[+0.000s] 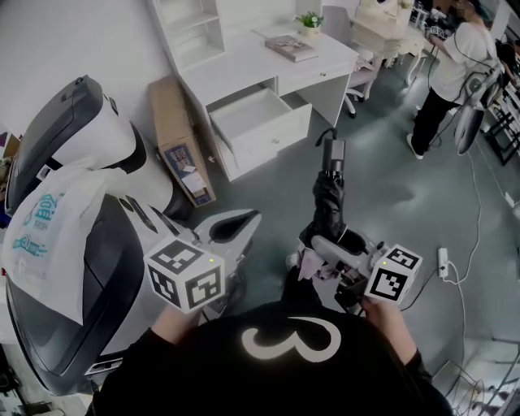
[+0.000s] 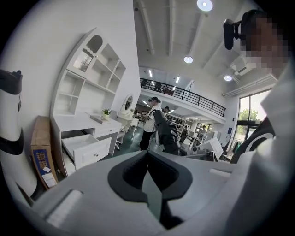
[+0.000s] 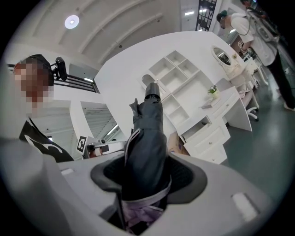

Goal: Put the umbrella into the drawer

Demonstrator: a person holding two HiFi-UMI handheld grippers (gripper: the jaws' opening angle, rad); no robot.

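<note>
A folded dark umbrella (image 1: 329,195) sticks forward out of my right gripper (image 1: 327,244), whose jaws are shut on its lower part, near a lilac strap. In the right gripper view the umbrella (image 3: 147,138) rises from between the jaws of that gripper (image 3: 147,177), its handle end toward the white desk. The desk's drawer (image 1: 272,134) stands pulled out, with nothing seen inside. My left gripper (image 1: 236,226) hangs beside the right one, jaws together with nothing in them. The left gripper view shows that gripper (image 2: 150,177), the open drawer (image 2: 85,148) at left and the umbrella (image 2: 166,131) ahead.
A large white-and-black machine with a plastic bag (image 1: 49,236) fills the left. A cardboard box (image 1: 180,146) leans beside the desk. A book (image 1: 291,47) and a small plant (image 1: 309,22) sit on the desktop. A person (image 1: 447,73) stands at the back right. A power strip (image 1: 443,260) lies on the floor.
</note>
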